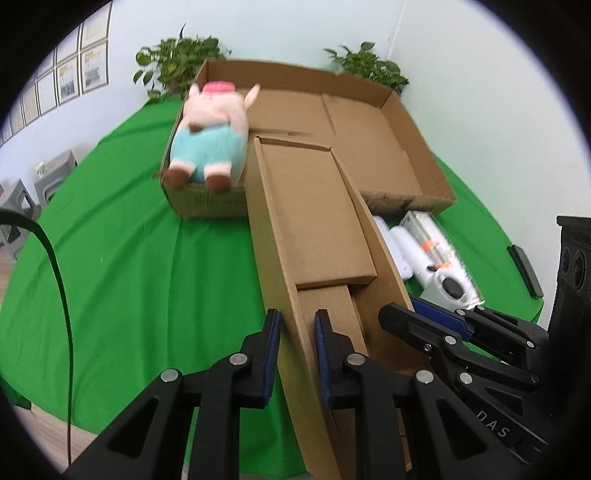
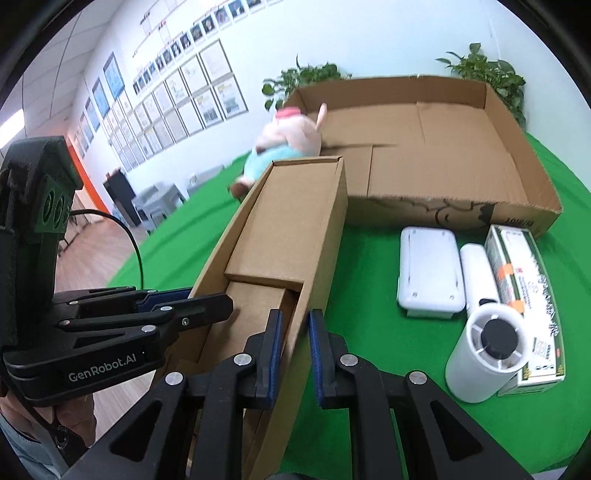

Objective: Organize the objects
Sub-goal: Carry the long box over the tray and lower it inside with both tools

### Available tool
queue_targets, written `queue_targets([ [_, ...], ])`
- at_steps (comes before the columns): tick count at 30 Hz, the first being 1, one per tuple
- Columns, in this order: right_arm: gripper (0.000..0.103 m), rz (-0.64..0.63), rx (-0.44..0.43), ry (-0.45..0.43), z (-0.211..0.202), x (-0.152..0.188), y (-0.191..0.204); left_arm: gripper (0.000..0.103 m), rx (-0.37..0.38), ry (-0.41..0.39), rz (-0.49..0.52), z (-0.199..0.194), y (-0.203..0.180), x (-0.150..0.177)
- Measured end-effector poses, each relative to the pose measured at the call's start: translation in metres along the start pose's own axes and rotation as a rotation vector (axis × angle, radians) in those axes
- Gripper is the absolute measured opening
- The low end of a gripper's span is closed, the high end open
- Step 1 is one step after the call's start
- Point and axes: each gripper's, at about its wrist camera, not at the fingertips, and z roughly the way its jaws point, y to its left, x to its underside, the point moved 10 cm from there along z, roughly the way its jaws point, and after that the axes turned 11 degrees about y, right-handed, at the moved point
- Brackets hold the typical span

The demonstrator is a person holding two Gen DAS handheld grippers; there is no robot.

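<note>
Claws [image 1: 297, 334] [image 2: 295, 332] each pinch a narrow box [image 1: 314, 214] wall; only right wrist shows white case [image 2: 430, 271] fully.

Place: an office or company demo room, set up for recording.
Wall: rows of framed certificates [image 2: 192, 99] and small portrait photos [image 2: 207, 22] on pale paint.
Table: draped in green cloth [image 1: 129, 258], like a staged work surface.
Greenery: potted plants [image 1: 177, 62] against the wall.
Floor: wood boards [image 2: 96, 254], with grey stools [image 1: 51, 173] standing off to the side.
</note>
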Motion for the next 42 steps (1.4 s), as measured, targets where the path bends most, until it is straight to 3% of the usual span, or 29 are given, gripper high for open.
queue_targets([
  [10, 0.013, 0.021, 0.057, -0.155, -0.054, -0.036, -0.023, 0.016, 0.008, -0.139, 0.103, -0.028, -0.043, -0.055],
  [19, 0.013, -0.007, 0.142, -0.295, -0.104, -0.094, -0.038, 0.015, 0.014, -0.312, 0.167, -0.065, -0.075, -0.123],
  [25, 0.013, -0.04, 0.188, -0.359, -0.131, -0.142, -0.036, 0.014, 0.012, -0.377, 0.173, -0.082, -0.074, -0.169],
  [34, 0.013, -0.102, 0.207, -0.342, -0.121, -0.232, -0.038, 0.013, -0.016, -0.38, 0.102, -0.07, -0.044, -0.237],
  [42, 0.013, -0.098, 0.185, -0.236, -0.038, -0.274, -0.059, 0.012, -0.03, -0.269, 0.034, -0.004, -0.006, -0.256],
])
